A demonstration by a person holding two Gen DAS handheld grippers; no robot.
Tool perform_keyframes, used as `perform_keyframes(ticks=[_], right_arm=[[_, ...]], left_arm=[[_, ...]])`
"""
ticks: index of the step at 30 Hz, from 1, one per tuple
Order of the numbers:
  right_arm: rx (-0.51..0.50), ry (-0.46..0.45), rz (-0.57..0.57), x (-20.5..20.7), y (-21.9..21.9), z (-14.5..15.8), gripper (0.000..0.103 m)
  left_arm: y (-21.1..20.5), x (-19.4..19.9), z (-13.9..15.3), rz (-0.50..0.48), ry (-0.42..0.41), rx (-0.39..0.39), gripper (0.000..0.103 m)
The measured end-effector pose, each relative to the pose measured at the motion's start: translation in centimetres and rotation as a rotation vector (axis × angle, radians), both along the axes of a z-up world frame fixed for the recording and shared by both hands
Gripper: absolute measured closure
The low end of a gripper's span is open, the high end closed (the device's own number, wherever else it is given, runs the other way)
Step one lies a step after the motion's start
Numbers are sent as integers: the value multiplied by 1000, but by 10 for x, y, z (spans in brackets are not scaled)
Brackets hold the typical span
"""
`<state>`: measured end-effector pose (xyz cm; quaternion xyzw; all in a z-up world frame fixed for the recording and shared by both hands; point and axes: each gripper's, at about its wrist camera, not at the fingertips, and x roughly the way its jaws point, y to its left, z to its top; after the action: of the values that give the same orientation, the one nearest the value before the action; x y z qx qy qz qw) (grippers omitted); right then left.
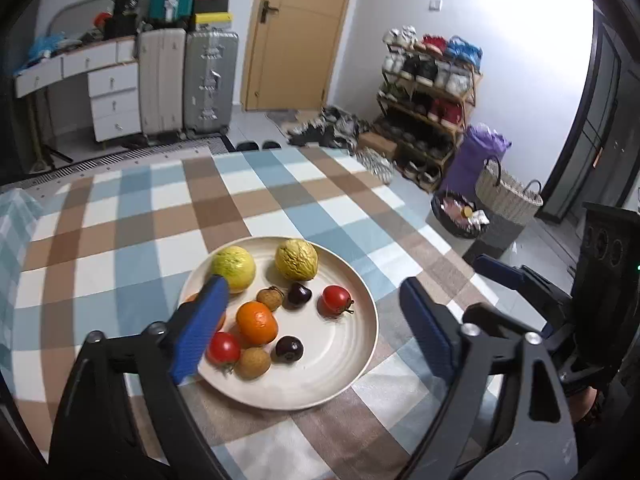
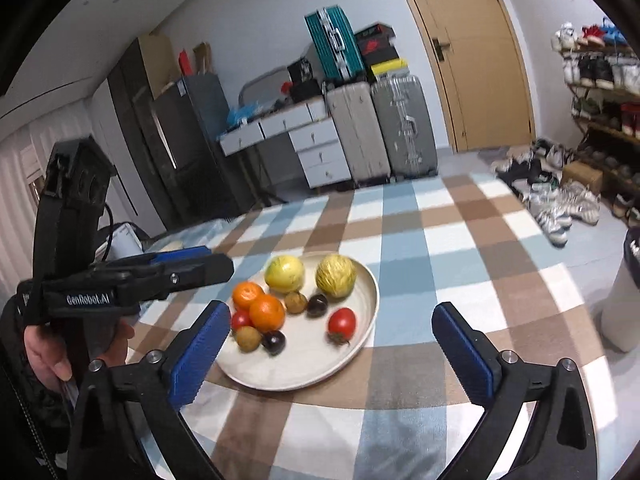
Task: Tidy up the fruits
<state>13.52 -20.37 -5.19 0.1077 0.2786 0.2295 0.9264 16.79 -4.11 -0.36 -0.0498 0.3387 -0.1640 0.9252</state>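
Observation:
A cream plate [image 1: 340, 360] [image 2: 304, 364] sits on the checked tablecloth and holds all the fruit. On it lie two yellow-green round fruits [image 1: 296, 259], an orange [image 1: 257, 321], two tomatoes [image 1: 335, 299], two dark plums [image 1: 289, 348] and two brown longans [image 1: 253, 363]. A second orange [image 2: 247, 294] is mostly hidden behind my left finger in the left wrist view. My left gripper [image 1: 313, 282] hangs open above the plate, holding nothing. My right gripper [image 2: 329, 307] is also open and empty, above the plate's near side. A hand [image 2: 60, 352] holds the left gripper.
The checked tablecloth [image 2: 440, 240] covers the whole table, whose far edge drops to the floor. Beyond it are suitcases [image 1: 208, 80], a shoe rack [image 1: 432, 92] and baskets [image 1: 508, 196]. A white cylinder [image 2: 624, 300] stands at the table's right edge.

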Motion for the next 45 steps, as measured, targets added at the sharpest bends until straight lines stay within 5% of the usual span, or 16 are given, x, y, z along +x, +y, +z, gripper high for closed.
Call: perform_keyframes(ticks=[2,21,31,45], right_arm=[[-4,-30,-11,-9,0,10,0],[-5,-270,-84,-74,21,74,0],[5,-304,-124,-87,24,64,0],[-98,-369,-157,-85,30,29,0]], left_arm=[[7,-15,10,44,-35,-3,1],[61,-126,48,292,-327,-4,1],[70,-152,21,373,-403,59,1],[78,-136,-32,410,-364,89,1]])
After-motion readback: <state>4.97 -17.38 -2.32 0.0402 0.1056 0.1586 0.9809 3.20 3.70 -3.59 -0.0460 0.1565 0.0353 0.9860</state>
